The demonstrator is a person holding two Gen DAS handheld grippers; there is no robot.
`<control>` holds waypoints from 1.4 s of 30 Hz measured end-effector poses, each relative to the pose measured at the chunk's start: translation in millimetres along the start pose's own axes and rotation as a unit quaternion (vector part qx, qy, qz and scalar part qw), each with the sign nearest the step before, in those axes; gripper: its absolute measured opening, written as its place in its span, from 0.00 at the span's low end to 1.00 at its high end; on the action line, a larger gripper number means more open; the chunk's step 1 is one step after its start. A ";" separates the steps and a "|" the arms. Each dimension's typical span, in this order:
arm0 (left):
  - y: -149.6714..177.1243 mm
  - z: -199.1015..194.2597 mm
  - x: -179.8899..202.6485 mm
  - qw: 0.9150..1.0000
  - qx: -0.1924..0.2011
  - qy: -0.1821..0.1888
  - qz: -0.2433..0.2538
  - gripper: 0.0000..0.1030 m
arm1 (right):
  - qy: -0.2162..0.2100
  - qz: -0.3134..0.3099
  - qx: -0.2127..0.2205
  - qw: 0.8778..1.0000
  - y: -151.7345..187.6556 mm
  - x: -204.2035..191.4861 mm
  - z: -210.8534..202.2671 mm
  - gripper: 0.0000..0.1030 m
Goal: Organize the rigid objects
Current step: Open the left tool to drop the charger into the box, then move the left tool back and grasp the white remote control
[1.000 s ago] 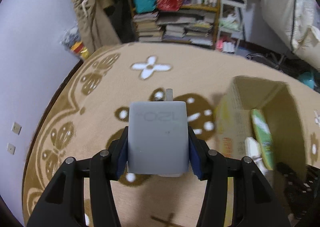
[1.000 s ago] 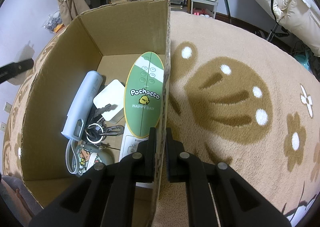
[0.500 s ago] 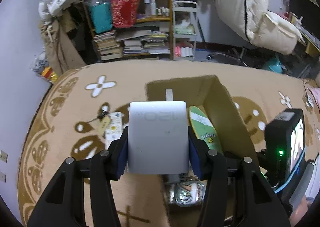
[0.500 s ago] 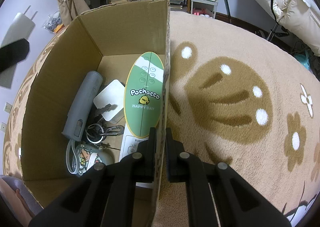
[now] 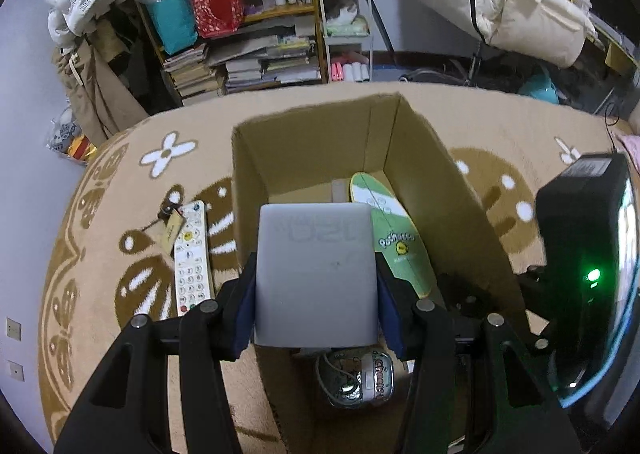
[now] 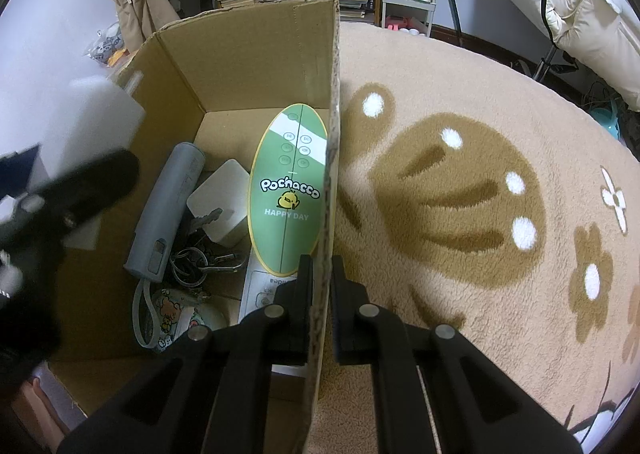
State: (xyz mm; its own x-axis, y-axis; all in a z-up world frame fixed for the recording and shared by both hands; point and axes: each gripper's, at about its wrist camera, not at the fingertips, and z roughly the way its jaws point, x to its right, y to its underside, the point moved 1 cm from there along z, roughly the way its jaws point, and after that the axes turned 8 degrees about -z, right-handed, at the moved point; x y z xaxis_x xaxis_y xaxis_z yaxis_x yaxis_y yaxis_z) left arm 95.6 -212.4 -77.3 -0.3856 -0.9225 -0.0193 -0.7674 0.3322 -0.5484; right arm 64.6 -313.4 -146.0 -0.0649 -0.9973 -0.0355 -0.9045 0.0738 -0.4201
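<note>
L gripper point(image 5: 316, 278) clamped on grey charger block point(image 5: 316, 274), blue pads point(image 5: 245, 306) pressed on both its sides, held above the open top of the cardboard box point(image 5: 304, 141), over the near-left part of the opening. R gripper point(image 6: 321, 286) pinched shut on the box's right wall point(image 6: 332, 133), one finger inside, one outside, wall edge running straight away from the cam. Box top fully open, flaps not in the way; far half of the floor is bare cardboard, so most free room is at the back and along the left wall. Inside, near half is crowded: green oval Pochacco remote point(image 6: 290, 189) leaning along the right wall, white square adapter point(image 6: 220, 201) beside it, grey cylinder point(image 6: 166, 209) w/ strap lying diagonal left of that, key bunch point(image 6: 200, 254) between cylinder and adapter, bear-print pouch point(image 6: 176, 314) at the near corner, white card/remote point(image 6: 260, 290) partly under the green one. Outside box, left on the rug point(image 5: 120, 181): white TV remote point(image 5: 191, 258) parallel to the box wall, near but not touching, small tagged key point(image 5: 170, 230) just beside its top end. Rug right of the box is open
</note>
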 end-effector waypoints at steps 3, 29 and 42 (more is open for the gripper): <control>0.2 -3.1 -0.1 1.000 0.011 -0.008 0.004 0.48 | 0.000 0.000 0.000 1.000 0.0 0.1 0.0 0.09; -22.3 22.2 -127.7 0.991 0.017 -0.074 -0.109 0.98 | -0.005 0.003 0.000 1.000 1.2 4.1 2.5 0.09; 0.1 83.6 -154.9 0.986 -0.051 -0.082 -0.138 0.97 | -0.005 0.003 -0.001 1.000 1.4 4.0 2.4 0.09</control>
State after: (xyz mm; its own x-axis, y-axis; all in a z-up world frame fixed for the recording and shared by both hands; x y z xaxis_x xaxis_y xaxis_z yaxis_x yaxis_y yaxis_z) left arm 198.1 -86.0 -144.3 -0.0727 -0.9971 -0.0211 -0.8819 0.0742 -0.4656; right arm 64.0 -317.2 -148.9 -0.0658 -0.9967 -0.0473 -0.9048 0.0796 -0.4183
